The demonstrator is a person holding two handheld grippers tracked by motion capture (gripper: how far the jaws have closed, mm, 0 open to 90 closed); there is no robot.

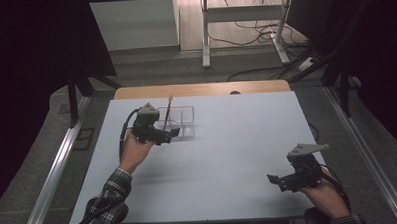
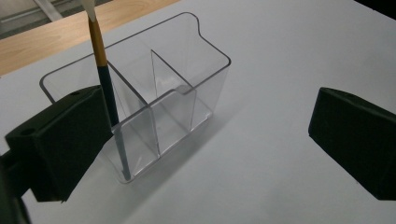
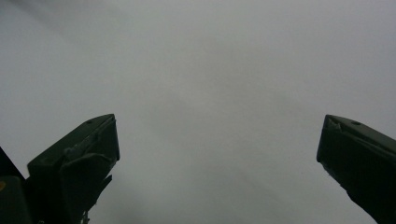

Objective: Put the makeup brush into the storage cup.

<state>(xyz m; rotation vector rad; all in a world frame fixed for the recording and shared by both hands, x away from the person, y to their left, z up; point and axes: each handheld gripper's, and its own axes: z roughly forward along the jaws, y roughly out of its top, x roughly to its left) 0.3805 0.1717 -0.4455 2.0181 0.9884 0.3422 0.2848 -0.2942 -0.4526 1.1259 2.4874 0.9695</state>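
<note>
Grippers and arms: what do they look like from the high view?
Both the left gripper and the right gripper are black with two blocky jaws, each topped by a grey three-cornered plate. A black cable trails from each. The left forearm wears a plaid sleeve.

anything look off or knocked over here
Nothing stands out. The clear organizer stands upright on the table, and the brush leans in its end compartment, tip up. Nothing spilled.

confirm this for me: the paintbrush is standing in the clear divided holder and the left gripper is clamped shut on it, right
Not quite. The paintbrush does stand in the clear divided holder, but the left gripper is open: the left gripper view shows its jaws wide apart, with nothing held between them.
</note>
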